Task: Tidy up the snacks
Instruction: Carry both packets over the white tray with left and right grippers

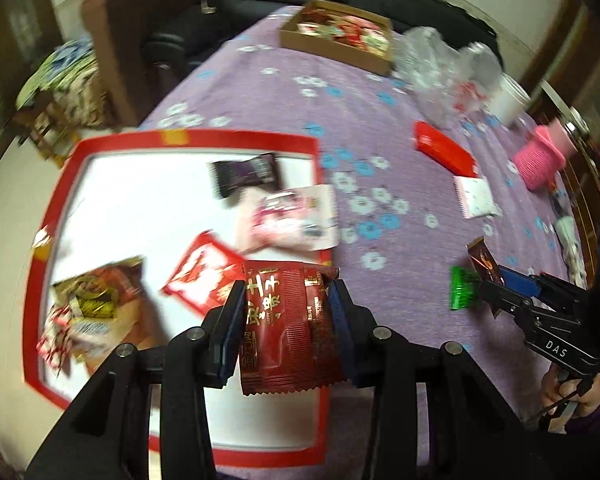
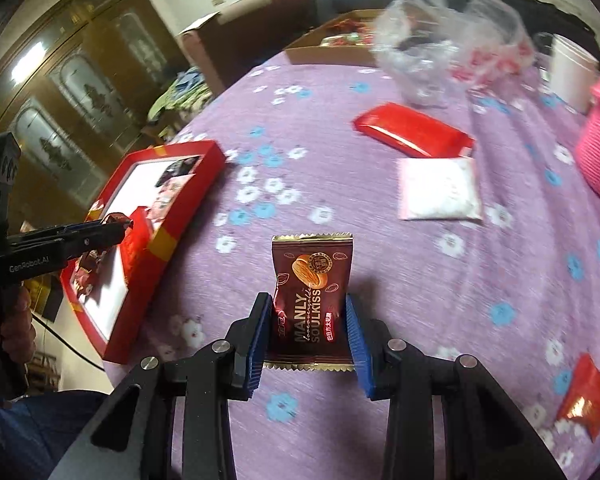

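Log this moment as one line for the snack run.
left gripper: holds dark red packet over red tray | right gripper: holds brown packet above tablecloth

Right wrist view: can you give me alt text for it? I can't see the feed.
The right gripper holds a brown snack packet between its jaws above a purple floral tablecloth. To its left sits a red tray with snacks inside; a red packet and a white one lie beyond.
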A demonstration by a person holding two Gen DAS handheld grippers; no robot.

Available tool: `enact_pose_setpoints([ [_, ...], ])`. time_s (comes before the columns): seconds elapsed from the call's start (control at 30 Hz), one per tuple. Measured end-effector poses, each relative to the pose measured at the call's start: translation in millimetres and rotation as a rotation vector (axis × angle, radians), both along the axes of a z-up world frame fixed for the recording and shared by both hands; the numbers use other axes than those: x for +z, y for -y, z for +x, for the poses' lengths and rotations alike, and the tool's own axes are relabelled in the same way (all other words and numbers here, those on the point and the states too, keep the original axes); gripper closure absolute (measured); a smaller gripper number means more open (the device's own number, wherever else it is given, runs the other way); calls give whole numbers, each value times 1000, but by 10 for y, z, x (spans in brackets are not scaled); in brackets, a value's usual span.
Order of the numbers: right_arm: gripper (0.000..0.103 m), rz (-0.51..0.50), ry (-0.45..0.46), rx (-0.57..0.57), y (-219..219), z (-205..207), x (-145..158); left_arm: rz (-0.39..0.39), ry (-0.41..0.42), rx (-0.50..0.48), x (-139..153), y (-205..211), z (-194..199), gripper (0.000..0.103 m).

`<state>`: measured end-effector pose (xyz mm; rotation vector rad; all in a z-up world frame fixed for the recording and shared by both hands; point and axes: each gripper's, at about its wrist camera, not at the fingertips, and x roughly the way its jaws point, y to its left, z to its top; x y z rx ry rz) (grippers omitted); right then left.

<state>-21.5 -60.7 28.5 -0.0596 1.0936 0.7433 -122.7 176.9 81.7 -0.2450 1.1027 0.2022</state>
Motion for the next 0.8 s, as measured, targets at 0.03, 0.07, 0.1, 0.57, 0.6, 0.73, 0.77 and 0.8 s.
enact_pose_setpoints([
  [0.03, 66, 2, -1, 11, -42, -2, -2, 5, 0, 22, 2, -53, -51, 64],
  [0.07, 66, 7, -1, 26, -91, -6, 0, 8, -1, 35, 1, -87, -79, 64],
  [0.1, 66, 13, -4, 45, -153, -9, 1, 10, -2, 54, 4, -130, -114, 64],
  [0.57, 66, 57, 7, 249, -917, -144, 153, 45, -37, 203, -47, -562, -534, 64],
  [0.6, 66, 59, 14, 269, -1004, -160, 182, 44, -37, 208, -49, -584, -550, 64],
  [0.73, 66, 60, 31, 327, -1284, -198, 249, 56, -36, 224, -56, -647, -595, 64],
  [0.77, 66, 60, 33, 336, -1336, -200, 254, 58, -36, 226, -60, -657, -600, 64],
  [0.8, 66, 57, 35, 348, -1413, -203, 264, 63, -36, 228, -63, -669, -607, 64],
])
